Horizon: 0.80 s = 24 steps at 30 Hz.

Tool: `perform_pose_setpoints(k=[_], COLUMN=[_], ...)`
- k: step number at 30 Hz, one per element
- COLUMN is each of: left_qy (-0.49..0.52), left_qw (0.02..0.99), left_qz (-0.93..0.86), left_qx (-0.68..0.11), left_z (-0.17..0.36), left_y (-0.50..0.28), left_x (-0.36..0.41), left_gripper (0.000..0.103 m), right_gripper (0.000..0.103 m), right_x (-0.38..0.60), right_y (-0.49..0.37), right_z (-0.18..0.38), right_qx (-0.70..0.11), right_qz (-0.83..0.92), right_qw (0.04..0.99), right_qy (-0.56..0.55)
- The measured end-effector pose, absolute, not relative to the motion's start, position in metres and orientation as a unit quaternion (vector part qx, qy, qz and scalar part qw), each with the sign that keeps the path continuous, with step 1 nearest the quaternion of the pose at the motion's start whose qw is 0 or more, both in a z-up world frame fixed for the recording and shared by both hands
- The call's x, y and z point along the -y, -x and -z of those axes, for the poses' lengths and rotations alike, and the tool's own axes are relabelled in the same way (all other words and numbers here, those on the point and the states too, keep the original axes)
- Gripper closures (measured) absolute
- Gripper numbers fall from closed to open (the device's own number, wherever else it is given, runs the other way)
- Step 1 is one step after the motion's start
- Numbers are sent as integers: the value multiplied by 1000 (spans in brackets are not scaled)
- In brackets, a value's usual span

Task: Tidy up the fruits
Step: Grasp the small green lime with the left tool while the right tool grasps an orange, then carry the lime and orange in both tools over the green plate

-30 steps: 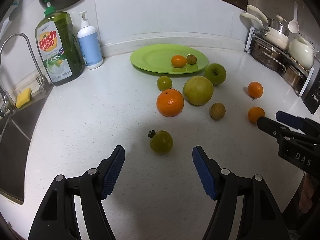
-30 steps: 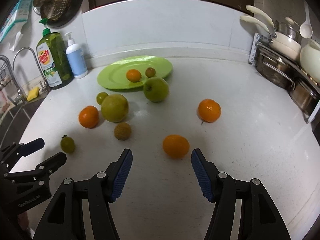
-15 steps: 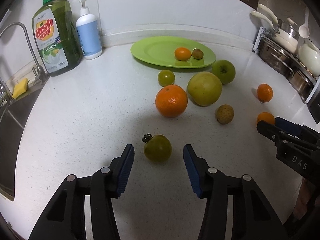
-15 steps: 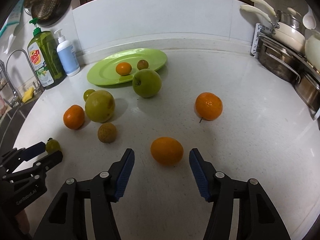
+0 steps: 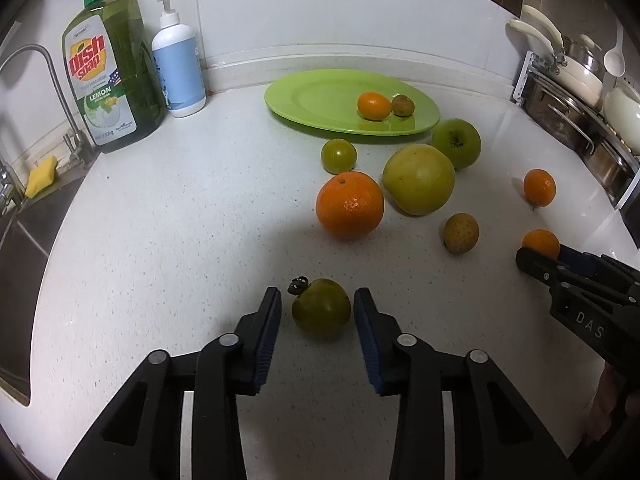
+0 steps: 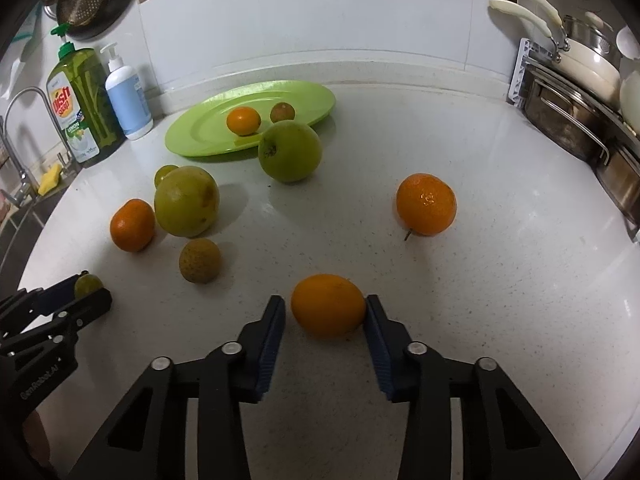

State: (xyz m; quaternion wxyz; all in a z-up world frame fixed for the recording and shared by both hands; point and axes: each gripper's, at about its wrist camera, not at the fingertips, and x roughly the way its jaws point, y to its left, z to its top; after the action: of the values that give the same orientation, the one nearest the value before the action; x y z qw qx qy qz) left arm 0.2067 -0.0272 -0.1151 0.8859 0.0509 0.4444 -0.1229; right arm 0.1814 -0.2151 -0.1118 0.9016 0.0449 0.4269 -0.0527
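A green plate (image 5: 320,100) at the back of the white counter holds a small orange (image 5: 373,106) and a small brown fruit (image 5: 402,105). Several fruits lie loose in front of it. My left gripper (image 5: 317,305) is open around a small green stemmed fruit (image 5: 321,308), with a small gap on each side. My right gripper (image 6: 325,311) is open around a small orange fruit (image 6: 327,310); its right pad touches the fruit and its left pad stands just clear. The right gripper also shows in the left wrist view (image 5: 538,258), the left gripper in the right wrist view (image 6: 86,292).
Loose on the counter: a large orange (image 5: 349,205), a big yellow-green fruit (image 5: 418,179), a green apple (image 5: 456,143), a small green fruit (image 5: 338,155), a brown fruit (image 5: 461,233), an orange (image 6: 426,204). Dish soap (image 5: 108,72) and pump bottle (image 5: 178,72) stand back left, sink (image 5: 16,216) left, pots (image 6: 576,92) right.
Both grippers have moved forward and narrowed. The green fruit now sits between my left fingers and the orange fruit between my right fingers.
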Motion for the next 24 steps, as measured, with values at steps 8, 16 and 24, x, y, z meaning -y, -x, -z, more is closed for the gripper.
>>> perform_pose_setpoints(k=[8, 16, 24], left_qy=[-58, -65, -73], left_qw=[885, 894, 903], left_qz=[137, 153, 168], left_qx=[-441, -415, -388], left_z=[112, 85, 60], left_y=[-205, -198, -190], left_x=[30, 32, 34], left_gripper=[74, 74, 74], right_gripper=[66, 66, 66], right_x=[209, 201, 193], right_y=[-178, -171, -165], right_z=[105, 83, 61], right_qx=[-419, -400, -384], right_qz=[38, 17, 1], right_qw=[906, 916, 923], right_qy=[-40, -42, -40])
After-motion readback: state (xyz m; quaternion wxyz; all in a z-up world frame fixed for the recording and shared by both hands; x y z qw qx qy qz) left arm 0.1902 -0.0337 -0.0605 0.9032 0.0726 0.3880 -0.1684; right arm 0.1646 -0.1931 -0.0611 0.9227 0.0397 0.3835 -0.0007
